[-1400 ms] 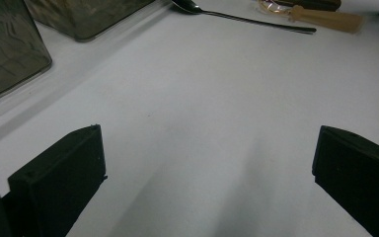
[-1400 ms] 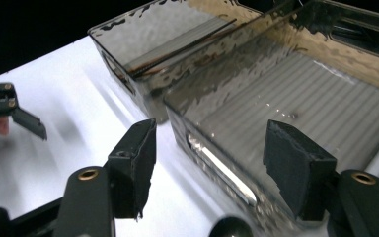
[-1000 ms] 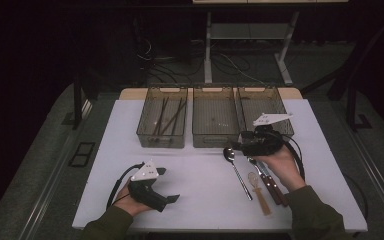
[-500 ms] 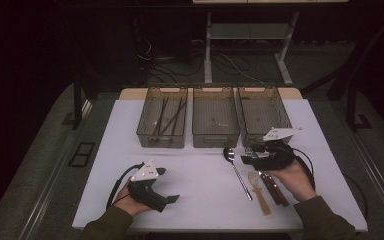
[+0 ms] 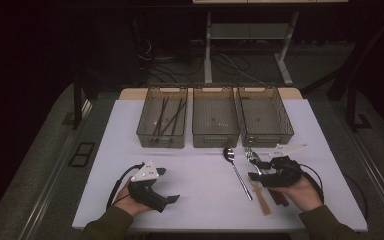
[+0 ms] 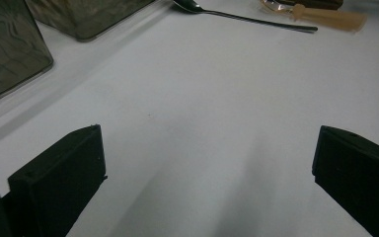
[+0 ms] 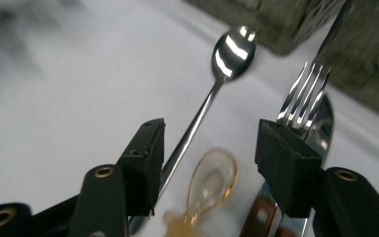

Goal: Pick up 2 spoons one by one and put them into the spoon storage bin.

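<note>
- The white table (image 5: 205, 180) carries three clear bins in a row along its far side; the left bin (image 5: 161, 120) already holds several dark chopsticks (image 5: 167, 116), while the middle bin (image 5: 215, 120) and right bin (image 5: 264, 117) look empty.
- The sorting appears partly done: the cutlery to the near right remains to be binned.
- The left gripper (image 5: 167, 186) rests at the near left of the table, its jaws spread wide over bare tabletop with nothing between them.
- The right gripper (image 5: 254, 167) sits low over the cutlery at the near right. Its jaws have just been closing, are roughly half apart, and press on nothing yet.
- Between those jaws lies the amber plastic spoon (image 7: 211, 183), its bowl pointing towards the bins; it seems the next item to be taken.
- Just left of it lies the steel spoon (image 7: 217, 84), whose handle passes close beside one jaw.
- To the right lie the fork (image 7: 306, 96) and a wooden-handled knife (image 7: 325, 123), touching or overlapping; their exact stacking cannot be told.
</note>
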The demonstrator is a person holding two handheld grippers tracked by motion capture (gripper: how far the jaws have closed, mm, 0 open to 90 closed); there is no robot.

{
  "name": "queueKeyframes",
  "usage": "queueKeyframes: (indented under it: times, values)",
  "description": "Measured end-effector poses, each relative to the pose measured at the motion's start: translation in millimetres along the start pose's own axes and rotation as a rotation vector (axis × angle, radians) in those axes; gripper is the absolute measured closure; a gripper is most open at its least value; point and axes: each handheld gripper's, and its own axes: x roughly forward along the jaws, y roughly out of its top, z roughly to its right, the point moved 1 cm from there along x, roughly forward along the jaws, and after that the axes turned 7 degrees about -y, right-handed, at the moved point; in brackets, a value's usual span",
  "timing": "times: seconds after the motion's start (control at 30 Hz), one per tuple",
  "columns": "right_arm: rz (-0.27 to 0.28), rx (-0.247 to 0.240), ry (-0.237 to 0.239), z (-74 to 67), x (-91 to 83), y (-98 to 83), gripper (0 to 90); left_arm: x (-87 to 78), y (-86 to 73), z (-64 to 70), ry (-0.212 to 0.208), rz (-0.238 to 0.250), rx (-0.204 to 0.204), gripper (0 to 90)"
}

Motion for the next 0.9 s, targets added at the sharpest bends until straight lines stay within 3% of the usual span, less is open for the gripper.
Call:
queueKeyframes:
  times: [0.43,0.9]
  values:
    - [-0.090,-0.015,-0.005,-16.7,-11.2,-33.4,52.6,0.3,0.1,0.3,0.003,0.000,0.000,0.0]
    - [-0.182,-0.049,-0.036,-25.0,-2.4,-39.0,61.0,0.4,0.1,0.7,0.002,0.001,0.000,0.0]
